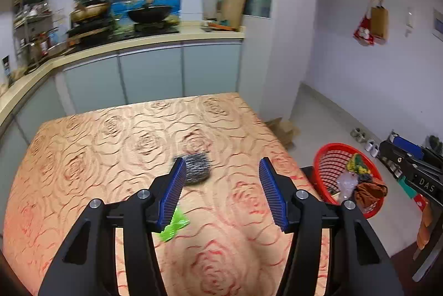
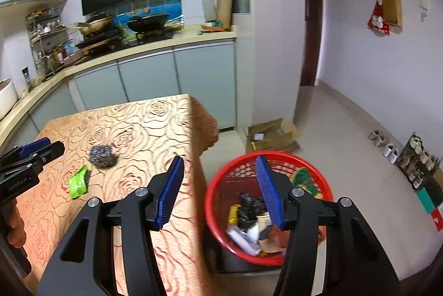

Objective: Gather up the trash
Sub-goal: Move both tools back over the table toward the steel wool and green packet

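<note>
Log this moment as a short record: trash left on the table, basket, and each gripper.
trash on table: green wrapper; dark silvery wad
table: rose-patterned cloth
basket: red basket, beside the table, already holding trash
left gripper: open, empty, over the table
right gripper: open, empty, at the table edge above the basket

Two wrist views angled down, over table (image 1: 83, 146) and red basket (image 2: 221, 185); kitchen counter (image 2: 138, 49) shared.
</note>
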`<state>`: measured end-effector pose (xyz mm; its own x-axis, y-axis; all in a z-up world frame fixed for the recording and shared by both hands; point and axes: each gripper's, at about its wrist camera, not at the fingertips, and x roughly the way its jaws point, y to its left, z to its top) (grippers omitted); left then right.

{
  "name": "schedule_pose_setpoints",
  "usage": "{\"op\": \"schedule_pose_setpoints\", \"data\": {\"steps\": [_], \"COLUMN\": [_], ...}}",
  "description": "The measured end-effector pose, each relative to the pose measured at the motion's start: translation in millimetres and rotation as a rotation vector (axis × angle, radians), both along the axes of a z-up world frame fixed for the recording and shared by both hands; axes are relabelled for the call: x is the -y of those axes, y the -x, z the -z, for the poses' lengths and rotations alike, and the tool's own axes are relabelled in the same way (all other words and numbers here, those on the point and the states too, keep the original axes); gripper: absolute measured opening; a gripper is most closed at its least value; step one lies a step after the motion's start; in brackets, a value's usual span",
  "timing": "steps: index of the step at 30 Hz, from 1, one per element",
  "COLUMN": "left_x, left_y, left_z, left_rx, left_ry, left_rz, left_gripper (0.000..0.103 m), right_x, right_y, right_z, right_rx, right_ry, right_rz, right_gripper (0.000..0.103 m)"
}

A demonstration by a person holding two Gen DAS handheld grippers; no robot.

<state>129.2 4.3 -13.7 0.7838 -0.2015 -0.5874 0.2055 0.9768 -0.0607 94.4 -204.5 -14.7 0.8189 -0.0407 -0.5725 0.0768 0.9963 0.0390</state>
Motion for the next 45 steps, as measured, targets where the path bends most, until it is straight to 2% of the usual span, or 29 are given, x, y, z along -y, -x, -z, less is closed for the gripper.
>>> {"op": "schedule_pose_setpoints", "data": {"steps": [2, 11, 19, 25, 29, 35, 45], "left_x": [-13, -60, -83, -98, -104, -93, -80], "left_y": [3, 11, 21, 24, 29, 27, -8], "left_z": [0, 8, 19, 29, 41, 59, 70], "left_rx": [0.003, -0.023, -0.032, -0.052, -0.079, -0.136, -0.171], "left_ry": [-0.011, -0.011, -0.005, 0.002, 0.014, -0.002, 0.011], "left_rz": [-0.035, -0.14, -0.195, -0.225, -0.22, -0.153, -0.106], "left_gripper": [0.056, 0.057, 0.068, 0.072, 0.073, 0.074, 0.074], "right_x": [-10, -47, -72, -87, -95, -105, -109], "right_y": [-2, -12, -20, -29, -35, -43, -57], "right_z": [0, -2, 0, 6, 7, 9, 21], "right_rx": [0.008, 0.011, 0.0, -0.014, -0.019, -0.027, -0.056], "right_ry": [-0.001, -0.005, -0.01, -0.012, -0.017, -0.018, -0.015], "right_rz": [-0.012, -0.103, -0.169, -0.207, -0.229, -0.249, -0.254], "right_gripper": [0.06, 0.061, 0.061, 0.061, 0.061, 0.061, 0.061]}}
